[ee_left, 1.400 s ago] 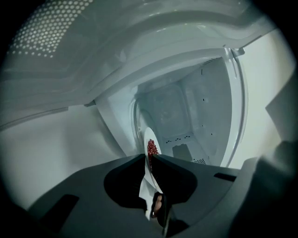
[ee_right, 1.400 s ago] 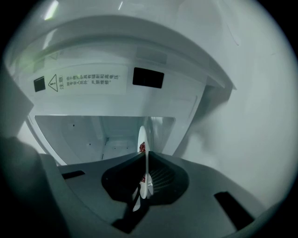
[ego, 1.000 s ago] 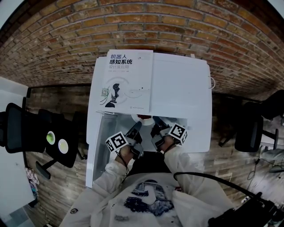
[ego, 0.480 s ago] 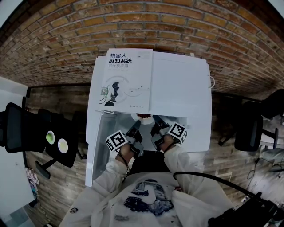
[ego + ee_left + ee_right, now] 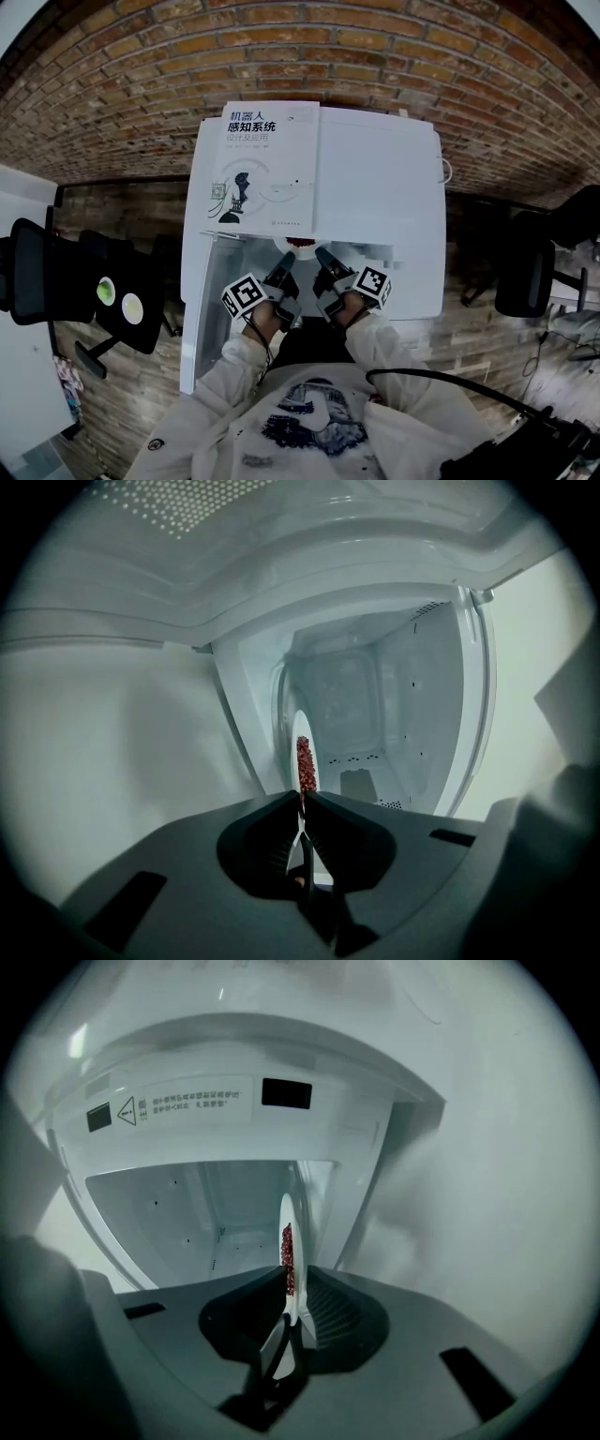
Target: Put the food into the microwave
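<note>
The plate (image 5: 300, 247) of red food (image 5: 305, 764) was at the open mouth of the microwave (image 5: 394, 187), between both grippers. The left gripper (image 5: 302, 803) pinched the plate's rim tight. The right gripper's (image 5: 295, 1283) jaws were opening, with the rim loose between them. A book (image 5: 267, 169) lay on top of the microwave.

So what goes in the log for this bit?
plate: at microwave opening | left hand-held gripper: shut on plate | right hand-held gripper: jaws opening, plate between
</note>
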Tool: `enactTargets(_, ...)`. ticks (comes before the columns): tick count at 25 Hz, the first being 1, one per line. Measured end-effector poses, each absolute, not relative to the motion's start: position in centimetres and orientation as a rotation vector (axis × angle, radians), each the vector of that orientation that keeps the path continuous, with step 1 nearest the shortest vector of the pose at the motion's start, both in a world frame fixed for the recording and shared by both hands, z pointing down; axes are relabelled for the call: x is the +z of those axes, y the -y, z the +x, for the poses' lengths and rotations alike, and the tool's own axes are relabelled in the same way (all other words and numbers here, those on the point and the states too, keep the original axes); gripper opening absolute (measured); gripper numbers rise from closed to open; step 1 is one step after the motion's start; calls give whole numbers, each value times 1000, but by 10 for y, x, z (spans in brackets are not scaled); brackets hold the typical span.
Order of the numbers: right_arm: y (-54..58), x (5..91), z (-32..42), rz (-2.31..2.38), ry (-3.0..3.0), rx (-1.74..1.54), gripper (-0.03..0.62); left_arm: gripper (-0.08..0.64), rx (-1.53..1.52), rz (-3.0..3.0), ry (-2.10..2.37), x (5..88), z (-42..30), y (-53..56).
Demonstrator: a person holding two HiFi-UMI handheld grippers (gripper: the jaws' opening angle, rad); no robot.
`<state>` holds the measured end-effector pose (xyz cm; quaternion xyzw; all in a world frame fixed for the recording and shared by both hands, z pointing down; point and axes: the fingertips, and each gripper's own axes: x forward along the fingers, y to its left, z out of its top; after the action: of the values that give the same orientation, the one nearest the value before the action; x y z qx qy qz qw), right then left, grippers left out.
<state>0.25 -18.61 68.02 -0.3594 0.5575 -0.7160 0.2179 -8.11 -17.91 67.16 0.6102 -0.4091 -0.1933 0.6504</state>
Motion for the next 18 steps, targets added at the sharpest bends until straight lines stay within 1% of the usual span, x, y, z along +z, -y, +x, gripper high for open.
enactTargets(2, 185, 681, 0, -988, -1548, -1985, 71, 26, -439, 1386, 930, 672, -81, 179)
enactTargets(6, 185, 679, -1, -993, -1574, -1978, 25, 28, -436, 1381, 932, 673, -80, 179)
enactTargets(18, 201, 682, 2, -999, -1532, -1960, 22, 28, -435, 1391, 932, 675, -78, 197)
